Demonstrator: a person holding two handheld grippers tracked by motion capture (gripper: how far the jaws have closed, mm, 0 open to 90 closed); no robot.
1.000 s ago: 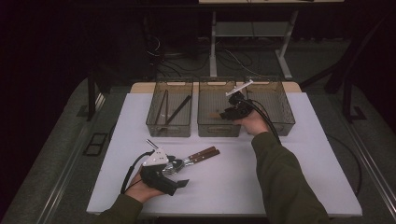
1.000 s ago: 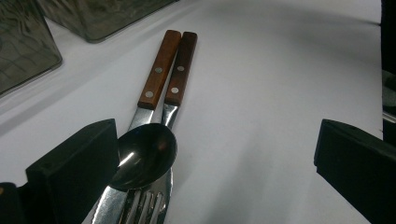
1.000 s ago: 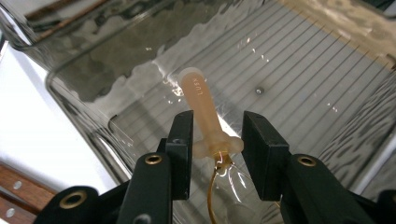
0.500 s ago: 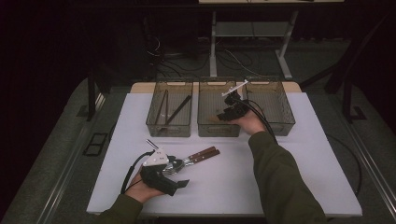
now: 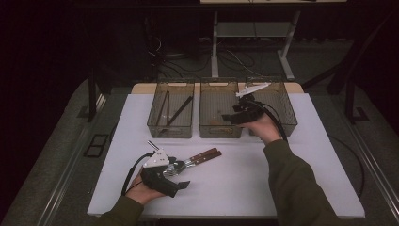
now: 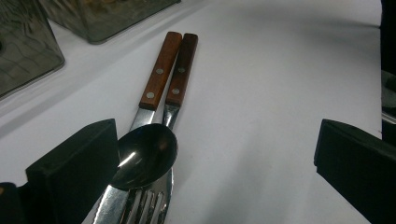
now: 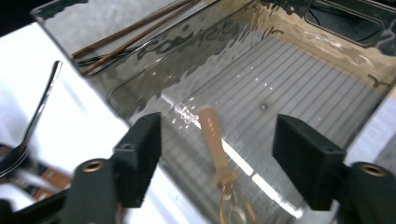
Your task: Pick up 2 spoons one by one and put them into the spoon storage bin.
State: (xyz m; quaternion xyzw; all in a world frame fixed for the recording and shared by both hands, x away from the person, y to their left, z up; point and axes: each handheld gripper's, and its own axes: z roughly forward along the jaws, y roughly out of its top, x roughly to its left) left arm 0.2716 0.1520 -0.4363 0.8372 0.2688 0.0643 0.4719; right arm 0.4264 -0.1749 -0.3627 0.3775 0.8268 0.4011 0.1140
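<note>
Right gripper [image 5: 231, 116] held over middle bin [image 5: 209, 89] near table's far edge; jaws spread apart, just been opening, nothing pinched. Pale wooden utensil [image 7: 214, 140] seen lying on bin floor below, between jaws, untouched.

Left gripper [image 6: 215, 163] rested near table's front-left corner; jaws wide apart, nothing gripped. Spoon [image 6: 144, 156] lies just beside its left jaw, atop fork [image 6: 175, 84] and knife [image 6: 156, 79], wooden handles side by side.

Chopsticks [image 5: 179, 112] lie in left bin [image 5: 153, 115]. White table [image 5: 301, 188] carries all.
</note>
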